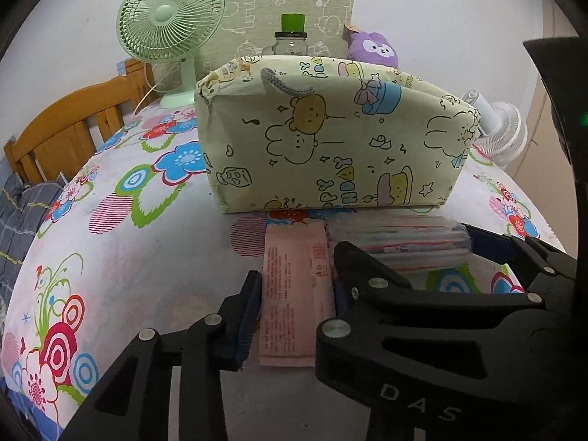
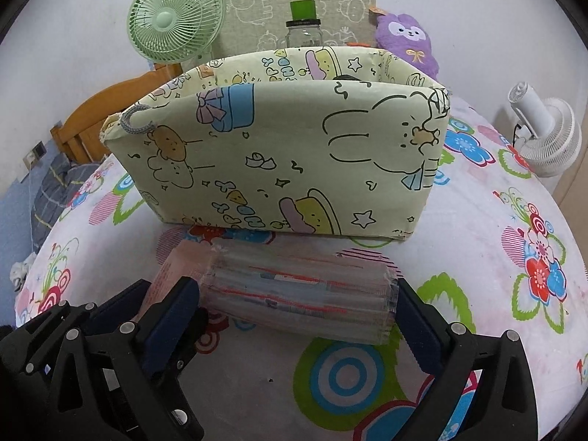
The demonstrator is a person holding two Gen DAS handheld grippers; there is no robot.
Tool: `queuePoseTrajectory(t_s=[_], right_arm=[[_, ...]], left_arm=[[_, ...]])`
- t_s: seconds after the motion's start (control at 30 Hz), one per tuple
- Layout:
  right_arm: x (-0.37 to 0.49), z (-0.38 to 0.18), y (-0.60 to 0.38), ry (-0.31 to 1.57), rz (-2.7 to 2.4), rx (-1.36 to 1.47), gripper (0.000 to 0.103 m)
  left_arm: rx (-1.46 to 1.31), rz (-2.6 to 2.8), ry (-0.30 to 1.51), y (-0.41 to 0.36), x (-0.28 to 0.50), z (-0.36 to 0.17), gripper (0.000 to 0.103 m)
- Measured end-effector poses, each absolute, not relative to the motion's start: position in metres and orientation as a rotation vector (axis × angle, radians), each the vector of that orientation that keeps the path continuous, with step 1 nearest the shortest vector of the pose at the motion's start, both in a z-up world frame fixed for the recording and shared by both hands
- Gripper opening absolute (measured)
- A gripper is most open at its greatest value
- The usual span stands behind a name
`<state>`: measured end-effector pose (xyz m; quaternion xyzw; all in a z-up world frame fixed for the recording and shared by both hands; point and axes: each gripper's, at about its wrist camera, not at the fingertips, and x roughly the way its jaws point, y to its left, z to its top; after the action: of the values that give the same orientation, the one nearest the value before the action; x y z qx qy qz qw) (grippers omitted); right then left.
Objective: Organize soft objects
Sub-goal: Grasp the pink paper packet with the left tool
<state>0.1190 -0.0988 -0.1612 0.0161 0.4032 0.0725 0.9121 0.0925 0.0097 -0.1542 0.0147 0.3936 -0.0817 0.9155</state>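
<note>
A pale green cartoon-print fabric box (image 1: 330,139) stands open-topped on the flowered bed; it also shows in the right wrist view (image 2: 290,158). In front of it lie a pink tissue pack (image 1: 294,294) and a clear-wrapped pack with red stripes (image 2: 301,297). My left gripper (image 1: 296,305) has its fingers against both long sides of the pink pack, shut on it. My right gripper (image 2: 297,316) has its fingers at both ends of the clear pack (image 1: 404,246), closed on it. The pink pack (image 2: 172,268) sits just left of the right gripper.
A green desk fan (image 1: 171,25), a glass jar with a green lid (image 1: 292,38), a purple plush (image 1: 373,49) and a patterned board stand behind the box. A white fan (image 2: 544,136) is at the right edge. A wooden headboard (image 1: 70,128) is at the left.
</note>
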Motion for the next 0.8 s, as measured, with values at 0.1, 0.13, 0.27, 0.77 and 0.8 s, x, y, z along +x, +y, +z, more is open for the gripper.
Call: queuePoseTrajectory(t_s=[0.1,0.13,0.27,0.77,0.8], right_arm=[[0.118,-0.16,-0.097,0.826,0.15,0.021,0.103],[0.118,-0.159,-0.097,0.821,0.151,0.016,0.102],[0.115,-0.156,-0.098,0.805,0.16,0.016,0.102],[0.102,-0.147,-0.111,0.779,0.164,0.046,0.099],[0.101,-0.146,-0.111,0.777,0.164,0.046,0.099]], left_arm=[[0.025,-0.169,0.812,0.01,0.093,-0.154,0.04],[0.019,-0.168,0.812,0.011,0.093,-0.154,0.039],[-0.009,-0.169,0.82,0.014,0.094,-0.153,0.039],[0.006,-0.165,0.796,0.004,0.083,-0.141,0.039],[0.007,-0.165,0.795,0.004,0.083,-0.14,0.039]])
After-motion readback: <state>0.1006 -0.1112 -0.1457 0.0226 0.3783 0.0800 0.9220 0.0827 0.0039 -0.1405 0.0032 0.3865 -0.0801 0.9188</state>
